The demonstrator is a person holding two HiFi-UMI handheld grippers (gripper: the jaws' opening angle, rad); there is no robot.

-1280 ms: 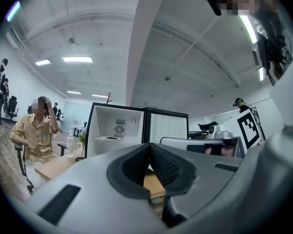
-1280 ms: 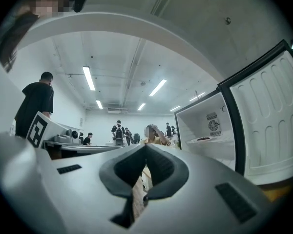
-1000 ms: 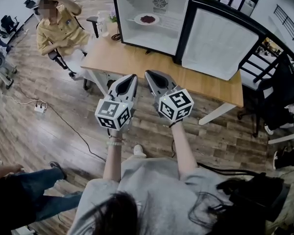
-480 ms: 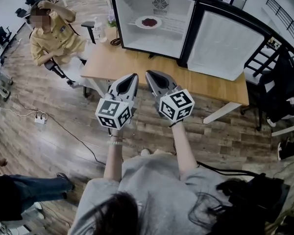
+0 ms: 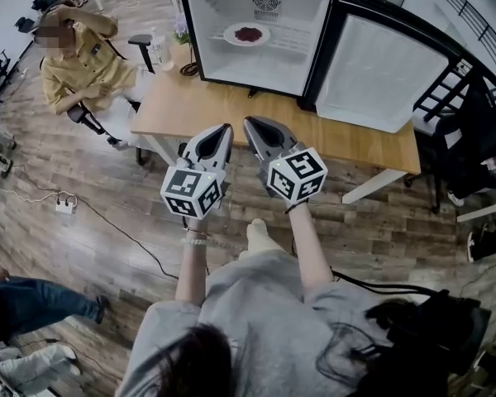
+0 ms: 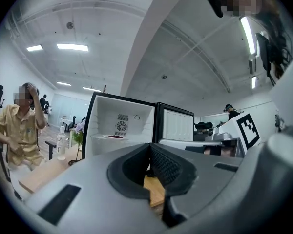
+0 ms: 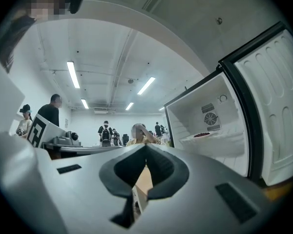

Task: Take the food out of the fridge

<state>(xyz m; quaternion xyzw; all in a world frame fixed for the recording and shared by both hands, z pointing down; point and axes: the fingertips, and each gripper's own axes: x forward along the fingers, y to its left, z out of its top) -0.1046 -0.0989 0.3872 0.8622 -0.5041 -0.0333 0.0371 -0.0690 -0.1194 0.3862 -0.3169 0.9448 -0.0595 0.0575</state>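
An open fridge [image 5: 223, 60] stands on a wooden table [image 5: 231, 110], its door [image 5: 372, 77] swung to the right. On its upper shelf lies a white plate of dark red food [image 5: 246, 33], which also shows in the left gripper view as the plate [image 6: 115, 137] and in the right gripper view as the plate [image 7: 201, 135]. My left gripper [image 5: 224, 129] and right gripper [image 5: 251, 124] are held side by side, level, over the table's near edge and well short of the fridge. Both are shut with nothing in them, as the left gripper [image 6: 150, 147] and right gripper [image 7: 145, 148] show.
A person in a yellow shirt [image 5: 76, 56] sits on an office chair left of the table. A clear bottle [image 5: 159, 50] and a small plant stand at the table's left end. A black chair [image 5: 471, 131] is at the right. A power strip [image 5: 64, 208] and cable lie on the floor.
Both grippers have moved forward together toward the table and fridge, still shut. The legs of the bystander at lower left have shifted back out of the way.
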